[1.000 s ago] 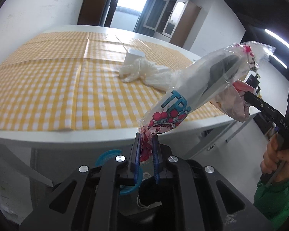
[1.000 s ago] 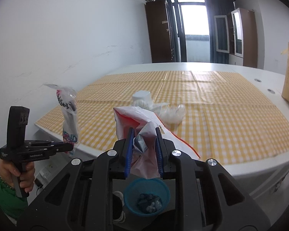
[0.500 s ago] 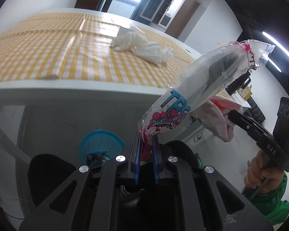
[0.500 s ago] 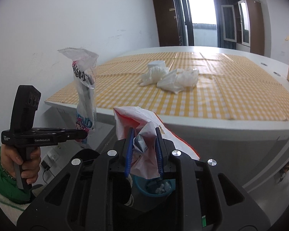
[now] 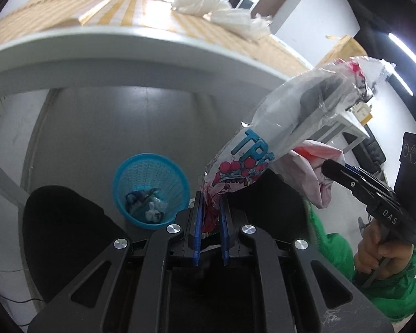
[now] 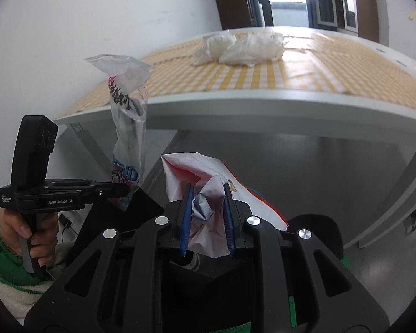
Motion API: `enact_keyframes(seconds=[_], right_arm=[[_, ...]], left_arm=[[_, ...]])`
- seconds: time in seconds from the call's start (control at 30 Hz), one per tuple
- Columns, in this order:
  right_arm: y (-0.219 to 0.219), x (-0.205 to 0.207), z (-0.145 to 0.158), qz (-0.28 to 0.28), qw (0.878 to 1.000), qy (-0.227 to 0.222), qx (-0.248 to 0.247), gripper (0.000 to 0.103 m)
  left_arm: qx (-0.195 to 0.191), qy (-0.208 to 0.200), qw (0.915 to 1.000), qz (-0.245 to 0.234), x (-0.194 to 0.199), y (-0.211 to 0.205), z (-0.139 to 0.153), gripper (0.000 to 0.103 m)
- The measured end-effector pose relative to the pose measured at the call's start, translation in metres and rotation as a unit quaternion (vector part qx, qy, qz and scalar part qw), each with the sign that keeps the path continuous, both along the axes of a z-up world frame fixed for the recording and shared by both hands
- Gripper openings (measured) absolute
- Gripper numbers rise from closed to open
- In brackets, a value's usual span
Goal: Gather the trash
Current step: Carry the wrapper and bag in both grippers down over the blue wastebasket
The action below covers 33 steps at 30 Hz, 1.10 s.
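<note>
The left tool [image 5: 210, 208] is clamped on the crimped lower end of a long clear snack bag [image 5: 285, 127] printed with blue letters and red dots. The bag's long axis runs up and to the right from the jaws in the left wrist view, its torn open mouth at the top, level with the worktop [image 5: 141, 44] edge. In the right wrist view the same bag [image 6: 129, 127] stands nearly upright.

The right tool [image 6: 206, 197] grips a crumpled pink and white wrapper [image 6: 205, 183], which bunches between its blue pads and fans upward and to the left.

Both tools sit below the worktop's edge. A blue mesh basket [image 5: 150, 186] stands on the floor under the worktop, just left of the left tool, with some scraps in it. White crumpled bags [image 6: 241, 45] lie on the yellow checked cloth [image 6: 263, 75].
</note>
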State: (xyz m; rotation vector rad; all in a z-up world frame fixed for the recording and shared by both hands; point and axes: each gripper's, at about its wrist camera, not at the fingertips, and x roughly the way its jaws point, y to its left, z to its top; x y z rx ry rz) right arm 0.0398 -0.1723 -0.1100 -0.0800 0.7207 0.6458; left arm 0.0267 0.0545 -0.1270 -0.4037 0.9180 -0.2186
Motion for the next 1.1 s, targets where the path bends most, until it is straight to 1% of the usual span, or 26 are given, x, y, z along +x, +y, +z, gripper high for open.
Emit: enact_keyframes(seconds=[0.23,0.33,0.53,0.8,0.97,1.03,1.1], right_arm=[[0.010,0.021,-0.036,-0.003,0.999,0.046,-0.001,0.019],[0.015,0.032,-0.050,-0.009,0.998,0.060,-0.004,0.019],[0.029,0.051,-0.078,-0.009,0.996,0.090,-0.013,0.019],[0.040,0.084,-0.108,-0.014,0.991,0.127,-0.026,0.019],[0.051,0.095,-0.120,-0.020,0.991,0.122,-0.053,0.019],[0.058,0.100,-0.124,-0.021,0.991,0.117,-0.064,0.019],[0.061,0.105,-0.129,-0.024,0.990,0.122,-0.067,0.019]], left_arm=[[0.000,0.037,0.9993,0.006,0.013,0.005,-0.034,0.010],[0.012,0.050,0.9986,0.013,0.023,0.009,-0.048,0.010],[0.021,0.088,0.9955,0.029,0.046,0.017,-0.079,0.010],[0.044,0.144,0.9863,0.066,0.079,0.039,-0.113,0.010],[0.084,0.169,0.9783,0.086,0.097,0.037,-0.133,0.010],[0.089,0.181,0.9754,0.088,0.106,0.038,-0.141,0.010],[0.098,0.190,0.9726,0.091,0.114,0.037,-0.148,0.010]])
